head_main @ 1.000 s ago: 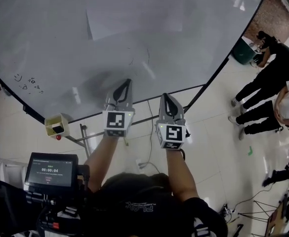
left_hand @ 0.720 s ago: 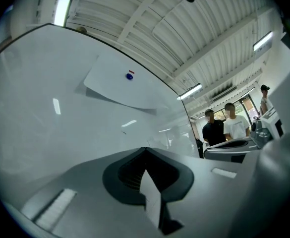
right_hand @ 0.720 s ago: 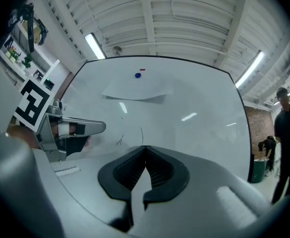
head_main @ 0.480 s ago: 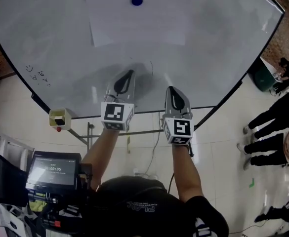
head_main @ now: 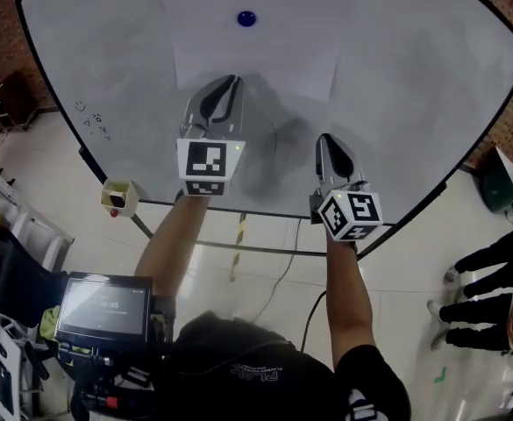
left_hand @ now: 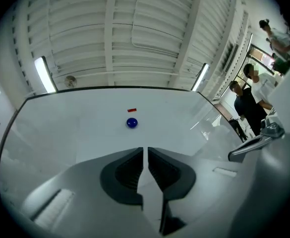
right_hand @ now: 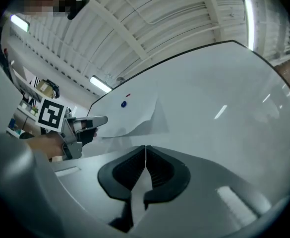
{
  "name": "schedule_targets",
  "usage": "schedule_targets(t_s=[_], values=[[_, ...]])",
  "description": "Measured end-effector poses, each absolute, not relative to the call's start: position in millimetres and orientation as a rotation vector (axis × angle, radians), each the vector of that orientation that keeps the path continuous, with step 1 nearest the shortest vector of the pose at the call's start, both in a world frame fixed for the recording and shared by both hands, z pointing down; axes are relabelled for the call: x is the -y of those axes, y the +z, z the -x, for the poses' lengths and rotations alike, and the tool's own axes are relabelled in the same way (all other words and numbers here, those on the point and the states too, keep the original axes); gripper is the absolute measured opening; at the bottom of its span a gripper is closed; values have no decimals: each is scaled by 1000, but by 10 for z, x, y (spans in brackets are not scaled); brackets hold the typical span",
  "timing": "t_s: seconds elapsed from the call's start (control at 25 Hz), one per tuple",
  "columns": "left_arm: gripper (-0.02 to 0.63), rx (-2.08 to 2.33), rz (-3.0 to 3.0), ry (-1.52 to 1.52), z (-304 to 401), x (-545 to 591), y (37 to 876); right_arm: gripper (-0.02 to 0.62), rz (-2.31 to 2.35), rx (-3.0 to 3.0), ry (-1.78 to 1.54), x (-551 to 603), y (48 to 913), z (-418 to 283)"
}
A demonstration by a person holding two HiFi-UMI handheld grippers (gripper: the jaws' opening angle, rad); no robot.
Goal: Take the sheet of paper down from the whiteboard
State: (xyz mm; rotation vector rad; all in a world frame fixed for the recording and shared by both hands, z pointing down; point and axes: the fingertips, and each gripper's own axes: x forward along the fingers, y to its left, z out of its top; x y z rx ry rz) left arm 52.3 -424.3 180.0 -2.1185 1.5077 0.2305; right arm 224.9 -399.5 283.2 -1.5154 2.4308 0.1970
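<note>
Both forearms stretched up toward the whiteboard (head_main: 431, 77). The left hand-held gripper (head_main: 230, 79), its empty jaws just opening, lay over the lower edge of the sheet of paper (head_main: 256, 55). The right hand-held gripper (head_main: 324, 137) was closed, below it. The white sheet hung under a blue magnet (head_main: 246, 18).

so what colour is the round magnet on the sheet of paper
Blue. The magnet shows best in the left gripper view.

Screen unit (head_main: 103, 308) glows at your lower left, its text too blurred to read. A small cream box (head_main: 118, 197) hangs above it, a red knob beneath. Bystanders in dark trousers (head_main: 488, 260) stand far right on the tile floor (head_main: 265, 266).
</note>
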Motion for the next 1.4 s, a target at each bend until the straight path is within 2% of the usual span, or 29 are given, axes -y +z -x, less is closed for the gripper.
schedule_targets(t_s=[0.08,0.16,0.28,0.48,1.04,1.2,1.4], values=[[84,-1529,2076,224,-475,4346,1679,44,1432,-2440,154,4095,2791,-2211],[121,-1543,2050,214,-415,4533,1659,67,1354,-2452,95,4261,2840,-2124],[144,-1551,2015,203,-413,4753,1531,84,1223,-2449,-17,4456,2759,-2068],[181,-1556,1984,200,-508,4869,1213,150,977,-2429,-200,4497,2417,-2094],[179,-1504,1970,240,-654,4795,914,169,832,-2437,-221,4418,2030,-1999],[161,-1523,1953,252,-617,4783,880,167,807,-2445,-231,4438,1991,-1948],[152,-1532,1945,252,-621,4770,871,102,811,-2453,-240,4479,1989,-1895]])
